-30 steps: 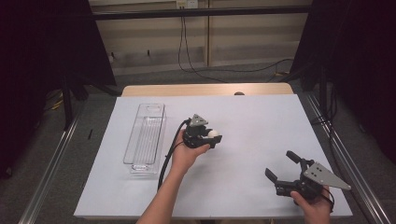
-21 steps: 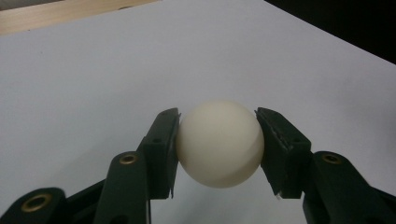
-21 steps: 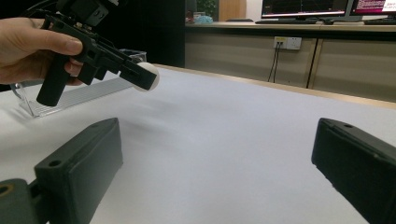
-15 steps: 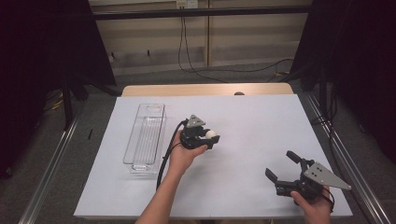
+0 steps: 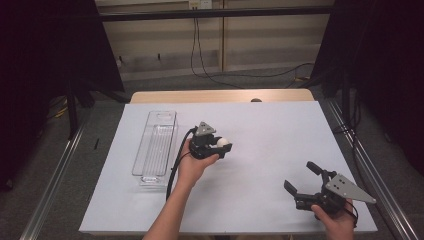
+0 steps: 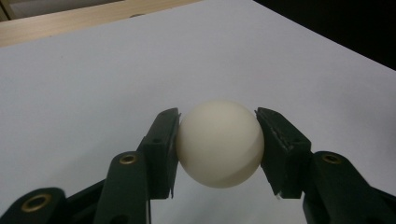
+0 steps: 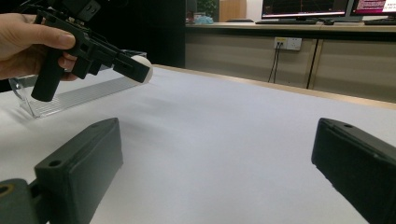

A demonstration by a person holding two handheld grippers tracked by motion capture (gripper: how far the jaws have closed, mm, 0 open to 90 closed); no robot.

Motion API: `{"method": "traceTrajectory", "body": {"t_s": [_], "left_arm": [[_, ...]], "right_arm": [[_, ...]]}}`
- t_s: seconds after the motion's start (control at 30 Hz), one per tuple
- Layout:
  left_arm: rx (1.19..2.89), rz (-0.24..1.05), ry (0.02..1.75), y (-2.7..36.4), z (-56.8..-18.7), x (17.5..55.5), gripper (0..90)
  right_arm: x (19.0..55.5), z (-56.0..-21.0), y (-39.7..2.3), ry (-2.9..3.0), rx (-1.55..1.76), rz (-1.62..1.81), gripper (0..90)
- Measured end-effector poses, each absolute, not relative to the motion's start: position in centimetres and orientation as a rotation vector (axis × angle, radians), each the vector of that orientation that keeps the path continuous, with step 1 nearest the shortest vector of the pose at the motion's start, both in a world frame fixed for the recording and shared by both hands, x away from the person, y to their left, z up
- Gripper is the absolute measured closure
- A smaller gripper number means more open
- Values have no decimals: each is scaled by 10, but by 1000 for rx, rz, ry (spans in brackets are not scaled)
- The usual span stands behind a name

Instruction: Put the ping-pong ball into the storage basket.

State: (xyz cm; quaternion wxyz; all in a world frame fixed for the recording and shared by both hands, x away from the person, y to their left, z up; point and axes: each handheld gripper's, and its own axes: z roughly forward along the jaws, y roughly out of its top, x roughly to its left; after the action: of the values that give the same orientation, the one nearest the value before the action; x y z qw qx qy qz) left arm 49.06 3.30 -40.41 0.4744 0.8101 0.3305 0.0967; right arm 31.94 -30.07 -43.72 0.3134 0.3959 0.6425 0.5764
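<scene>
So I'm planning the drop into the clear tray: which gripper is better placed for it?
Left. The left gripper already clamps the ball and is beside the tray; the right gripper is open, empty and farther off.

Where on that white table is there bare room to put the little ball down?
Bare sheet lies between the left gripper holding the ball and the right gripper, and along the far edge. The clear tray crowds the left.

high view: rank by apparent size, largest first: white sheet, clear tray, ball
1. white sheet, covers most of the tabletop.
2. clear tray, long and narrow, lying on the sheet's left part.
3. ball, smallest by far, clamped in the left gripper.
The gaps are wide, so nearness to the camera does not change the order.
</scene>
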Motion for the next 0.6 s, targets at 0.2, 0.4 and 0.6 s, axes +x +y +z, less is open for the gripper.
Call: {"method": "traceTrajectory", "body": {"t_s": [0.2, 0.4, 0.6], "left_arm": [[1965, 241, 813, 37, -402, 491, 512], [1952, 245, 816, 42, -399, 489, 511], [1942, 255, 819, 45, -398, 490, 511]], "right_arm": [[319, -437, -301, 1696, 1043, 1516, 14], [319, -437, -300, 1709, 1036, 1514, 14], [319, -437, -300, 1706, 1032, 1513, 14]]}}
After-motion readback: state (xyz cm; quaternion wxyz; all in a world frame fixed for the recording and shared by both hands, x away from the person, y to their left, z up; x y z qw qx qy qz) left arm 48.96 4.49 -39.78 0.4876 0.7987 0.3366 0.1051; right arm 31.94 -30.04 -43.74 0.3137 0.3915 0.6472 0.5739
